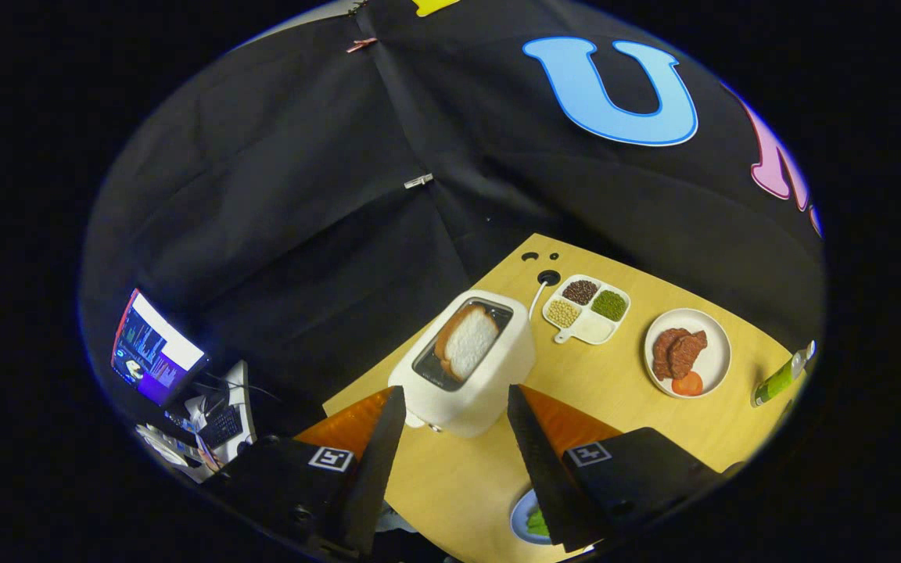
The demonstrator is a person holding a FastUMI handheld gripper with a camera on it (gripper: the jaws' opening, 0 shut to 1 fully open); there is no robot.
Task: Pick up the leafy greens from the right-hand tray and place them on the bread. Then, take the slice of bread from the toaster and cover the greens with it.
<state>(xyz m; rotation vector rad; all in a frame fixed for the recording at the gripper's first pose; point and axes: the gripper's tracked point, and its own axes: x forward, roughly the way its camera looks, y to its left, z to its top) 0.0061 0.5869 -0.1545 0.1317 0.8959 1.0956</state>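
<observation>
We've got the gripper point(450, 414) spread wide with nothing between its fingers, up above the wooden table point(615, 383). The white toaster point(466, 363) sits just ahead of the fingertips, centred in the gap. A slice of bread point(468, 341) stands in its slot, tilted, crust toward the left finger. A white cord point(535, 297) runs from the toaster's back to a hole in the tabletop.

Beyond the toaster and a bit right we see a white divided dish point(591, 309) holding dark, green and pale grains, its fourth compartment looking bare. Further right is a round white plate point(688, 353) with brown meat pieces and a tomato slice point(687, 384). A green bottle point(783, 378) lies near the table's far right edge.

Close under the right finger a plate rim point(519, 522) peeks out with leafy greens point(538, 521) on it, mostly hidden by the finger. We can't tell if bread lies under them.

Off the table to the left we see a lit monitor point(155, 349) and a keyboard point(220, 426).
</observation>
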